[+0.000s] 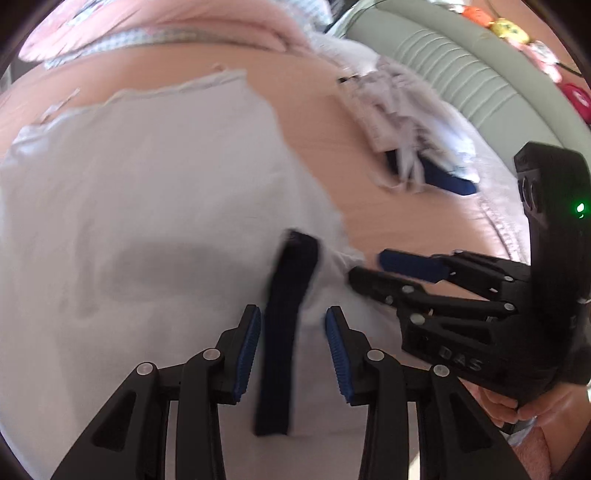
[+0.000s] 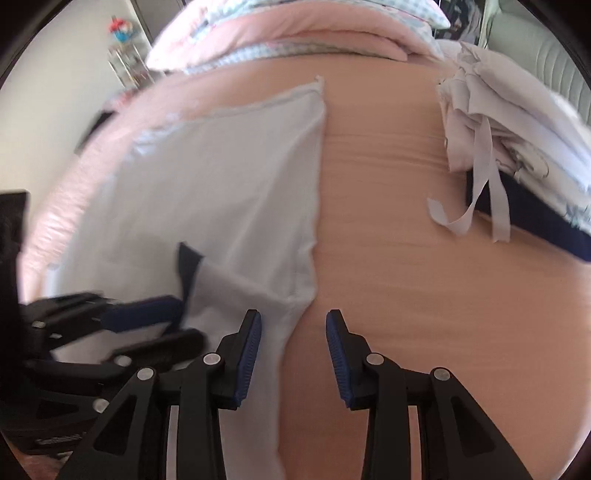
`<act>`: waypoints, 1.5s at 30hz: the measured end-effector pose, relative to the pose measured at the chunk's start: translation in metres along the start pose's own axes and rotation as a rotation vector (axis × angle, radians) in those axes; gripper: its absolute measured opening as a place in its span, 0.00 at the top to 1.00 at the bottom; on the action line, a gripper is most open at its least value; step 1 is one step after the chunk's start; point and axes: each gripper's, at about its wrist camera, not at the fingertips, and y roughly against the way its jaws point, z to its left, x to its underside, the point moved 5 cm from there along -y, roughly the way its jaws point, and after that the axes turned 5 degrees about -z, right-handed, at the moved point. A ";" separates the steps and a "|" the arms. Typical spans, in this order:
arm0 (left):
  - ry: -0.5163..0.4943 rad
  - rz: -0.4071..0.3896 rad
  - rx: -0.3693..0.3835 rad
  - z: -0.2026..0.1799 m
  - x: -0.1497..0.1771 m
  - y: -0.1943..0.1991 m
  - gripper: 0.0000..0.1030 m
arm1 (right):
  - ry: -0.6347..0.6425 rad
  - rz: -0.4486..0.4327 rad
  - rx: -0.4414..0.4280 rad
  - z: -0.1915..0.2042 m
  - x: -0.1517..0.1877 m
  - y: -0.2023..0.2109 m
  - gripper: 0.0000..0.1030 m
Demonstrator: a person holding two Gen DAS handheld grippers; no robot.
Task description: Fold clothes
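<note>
A pale, almost white garment [image 1: 147, 184] [image 2: 240, 177] lies spread flat on the pink bed sheet [image 1: 388, 206] [image 2: 424, 295]. A dark navy strip [image 1: 288, 314] [image 2: 188, 262] of it runs between the pads of my left gripper [image 1: 293, 354], with a gap showing on both sides. The left gripper [image 2: 192, 321] also shows at the left of the right wrist view, over the garment's near corner. My right gripper [image 2: 294, 354] stands open above the garment's right edge and the bare sheet, nothing between its pads. It [image 1: 365, 266] sits just right of the strip.
A pile of white and navy clothes [image 1: 406, 129] [image 2: 498, 129] with loose ribbons lies at the far right. A pink quilt [image 2: 295, 26] is bunched at the far end of the bed. A grey-green padded headboard [image 1: 461, 66] stands beyond. A hand [image 1: 517, 402] holds the right gripper.
</note>
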 end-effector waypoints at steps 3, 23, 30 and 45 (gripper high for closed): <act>0.011 -0.059 -0.070 0.010 0.002 0.018 0.67 | -0.016 -0.016 0.057 -0.009 -0.001 0.003 0.62; -0.041 -0.067 -0.057 0.001 0.043 0.024 0.61 | 0.090 0.008 0.025 0.005 0.081 0.060 0.58; -0.047 -0.084 -0.089 0.002 0.046 0.023 0.61 | 0.094 -0.017 0.030 -0.008 0.137 0.106 0.55; 0.120 -0.026 -0.229 0.098 0.102 0.099 0.61 | 0.137 -0.082 -0.060 0.143 0.100 0.084 0.55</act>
